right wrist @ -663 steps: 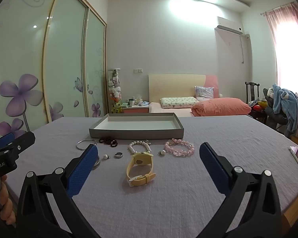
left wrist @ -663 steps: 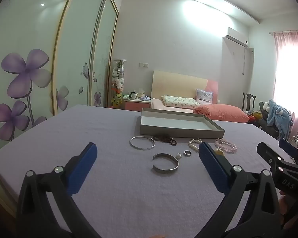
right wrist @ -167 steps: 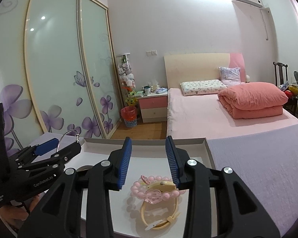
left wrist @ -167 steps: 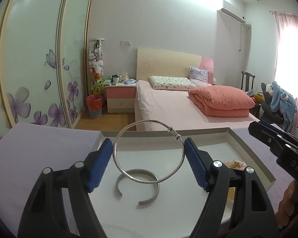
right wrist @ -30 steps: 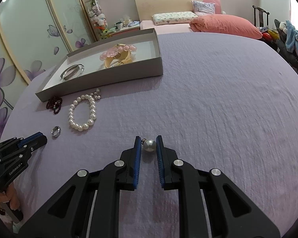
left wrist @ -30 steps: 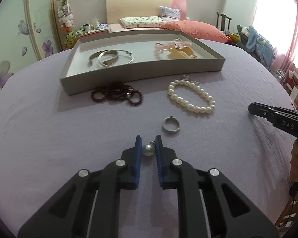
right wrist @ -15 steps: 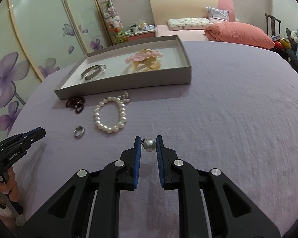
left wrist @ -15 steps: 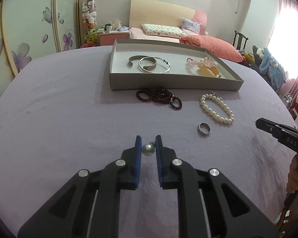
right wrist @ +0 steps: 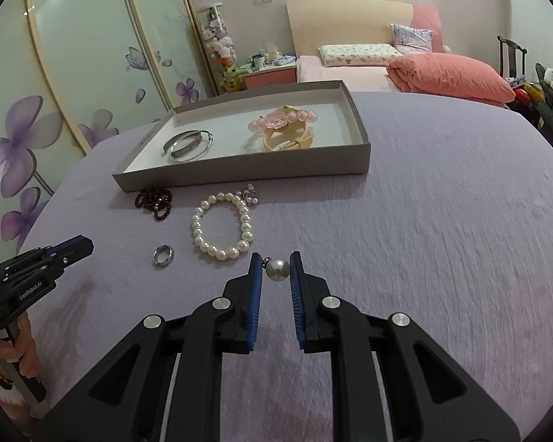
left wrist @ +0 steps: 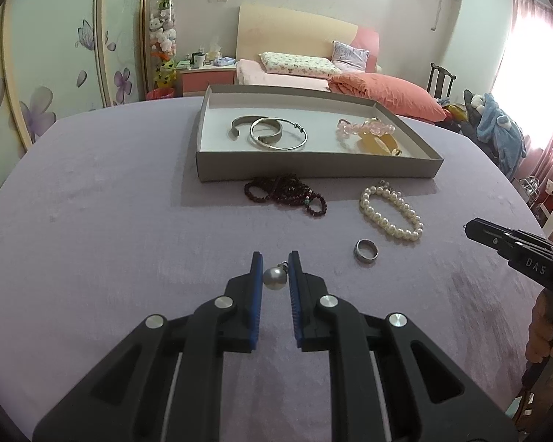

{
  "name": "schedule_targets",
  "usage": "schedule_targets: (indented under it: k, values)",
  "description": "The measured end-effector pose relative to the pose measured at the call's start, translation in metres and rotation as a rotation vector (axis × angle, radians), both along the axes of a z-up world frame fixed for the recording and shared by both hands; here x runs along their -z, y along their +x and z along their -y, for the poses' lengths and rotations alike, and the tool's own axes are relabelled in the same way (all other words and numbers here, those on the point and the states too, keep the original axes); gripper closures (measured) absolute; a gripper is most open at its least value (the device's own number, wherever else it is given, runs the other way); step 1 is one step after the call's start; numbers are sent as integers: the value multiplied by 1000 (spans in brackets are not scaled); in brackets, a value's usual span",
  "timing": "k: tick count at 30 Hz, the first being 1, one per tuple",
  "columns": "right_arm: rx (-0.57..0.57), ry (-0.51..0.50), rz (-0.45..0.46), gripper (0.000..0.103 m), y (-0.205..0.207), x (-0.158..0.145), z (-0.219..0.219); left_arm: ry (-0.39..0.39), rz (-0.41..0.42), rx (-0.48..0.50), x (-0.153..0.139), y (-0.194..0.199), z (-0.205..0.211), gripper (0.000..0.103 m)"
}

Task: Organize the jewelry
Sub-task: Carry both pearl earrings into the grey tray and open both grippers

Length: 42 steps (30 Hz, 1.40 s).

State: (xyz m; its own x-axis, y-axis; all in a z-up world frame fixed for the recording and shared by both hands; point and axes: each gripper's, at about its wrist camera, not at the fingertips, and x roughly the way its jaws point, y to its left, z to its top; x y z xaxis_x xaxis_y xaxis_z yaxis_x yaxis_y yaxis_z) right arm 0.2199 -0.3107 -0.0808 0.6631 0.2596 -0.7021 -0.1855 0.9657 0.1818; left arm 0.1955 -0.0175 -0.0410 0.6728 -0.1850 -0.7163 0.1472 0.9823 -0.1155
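Pearl earring (left wrist: 274, 278), round, grey-white, pinched in left gripper (left wrist: 274, 272), second pearl (right wrist: 277, 269) in right gripper (right wrist: 275, 270).

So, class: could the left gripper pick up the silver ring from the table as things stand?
Probably not yet. The path to the silver ring looks free, but the left gripper is shut on a pearl earring, which it would have to set down first.
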Motion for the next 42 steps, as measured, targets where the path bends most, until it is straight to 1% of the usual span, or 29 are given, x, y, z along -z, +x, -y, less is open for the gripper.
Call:
schedule_targets:
  k: [9,12,15,17,23,27,32,35,42]
  values:
    - [8,2,11,87,1,-3,4,0,8,-7,-3,2,2,88]
    - [12,-2,34,87,0,-8,5,0,20,-12,-5,3,0,88]
    - [17,-5,77,87,0,-18,5,1,44,-18,-12,6,-1,88]
    - [20,-8,103,87,2,-24,4,4,71,-21,-19,9,-1,88]
    - [20,-21,213,87,14,-51,-4,3,195,-26,-49,21,3,88]
    - [13,-25,291,87,23,-66,-12,1,276,-30,-69,41,8,88]
    - [15,-12,386,87,40,-81,-18,-10,334,-53,-80,70,10,88]
    - [37,-2,431,87,56,-85,-17,-19,360,-71,-85,86,11,88]
    - [70,60,488,87,93,-87,-13,-17,410,-76,-90,114,18,88]
